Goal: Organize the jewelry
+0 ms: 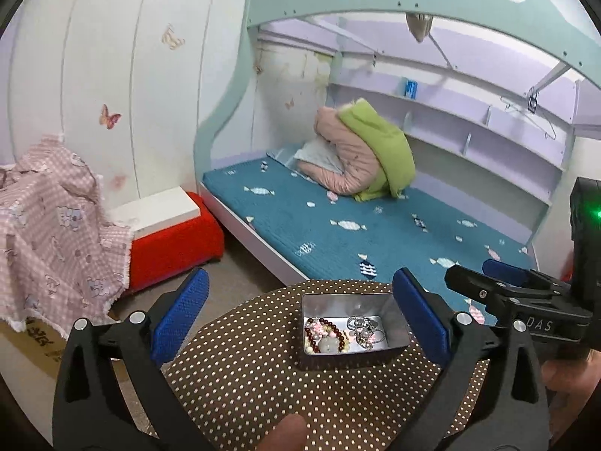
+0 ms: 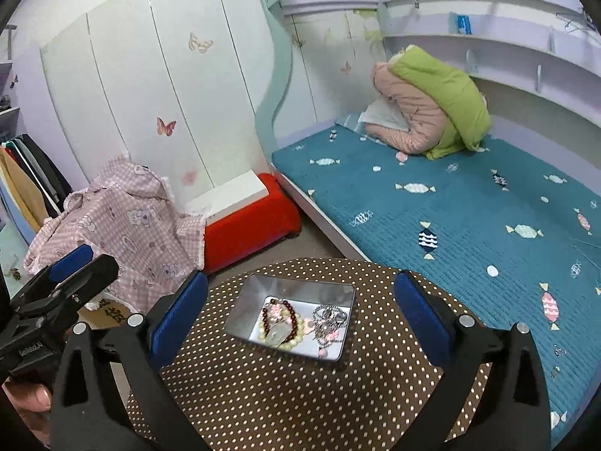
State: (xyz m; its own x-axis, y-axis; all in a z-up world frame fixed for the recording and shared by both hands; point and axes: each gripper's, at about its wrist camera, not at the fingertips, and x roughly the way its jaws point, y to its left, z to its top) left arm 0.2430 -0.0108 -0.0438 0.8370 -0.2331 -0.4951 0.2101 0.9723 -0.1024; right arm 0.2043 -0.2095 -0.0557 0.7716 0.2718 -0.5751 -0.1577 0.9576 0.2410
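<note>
From the left wrist view, my left hand-held gripper (image 1: 300,314) stands released, blue pads spread wide with nothing between them but air. The tin (image 1: 353,325) sits on the dotted surface (image 1: 263,387) just ahead, framed between the pads toward 1 o'clock, so I judge I am pulled back a little to look it over. Inside lie a bead bracelet (image 1: 325,334) at the tin's 9 o'clock side and a silver chain (image 1: 366,329) at its 3 o'clock side, each heap kept to its own half, which reads as sorting that is nearly done. The right hand-held gripper (image 1: 503,282) pokes in at 3 o'clock; its pads look parted, though its far pad is mostly cut off. A fingertip at 6 o'clock is blurred.

From the right wrist view, my right hand-held gripper (image 2: 300,312) is also released and empty, the tin (image 2: 293,317) centred between the pads. The bracelet (image 2: 281,323) coils around a pale stone, and the chain (image 2: 330,319) touches some pink pieces that I cannot identify. Whether the pieces tangle where the heaps meet I cannot tell. The left hand-held gripper (image 2: 71,270) shows at 9 o'clock, partly hidden by its own body. The surface (image 2: 263,394) runs off the bottom edge, so any jewelry left nearer me is out of sight. No lid is visible.
</note>
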